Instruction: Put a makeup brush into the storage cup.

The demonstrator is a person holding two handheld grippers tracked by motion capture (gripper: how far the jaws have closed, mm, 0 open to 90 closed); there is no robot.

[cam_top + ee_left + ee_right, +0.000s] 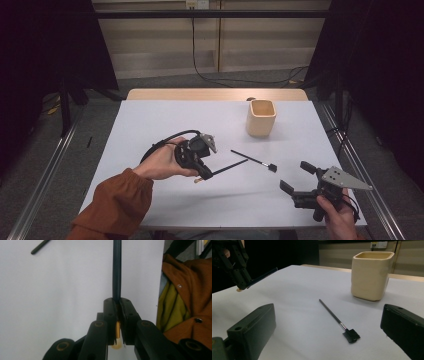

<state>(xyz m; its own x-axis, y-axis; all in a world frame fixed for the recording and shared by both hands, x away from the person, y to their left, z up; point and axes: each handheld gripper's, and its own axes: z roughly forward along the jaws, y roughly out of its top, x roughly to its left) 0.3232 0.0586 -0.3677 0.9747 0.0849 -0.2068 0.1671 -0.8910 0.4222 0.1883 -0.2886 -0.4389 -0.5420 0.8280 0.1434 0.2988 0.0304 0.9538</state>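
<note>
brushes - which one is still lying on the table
The comb-headed brush lies flat on the table, near the cup. The other brush is clamped in the left tool, lifted.

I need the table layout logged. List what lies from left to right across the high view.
Left gripper shut on a thin dark brush → slim black comb-headed brush lying flat → cream square ceramic cup, farther back → open right gripper.
</note>
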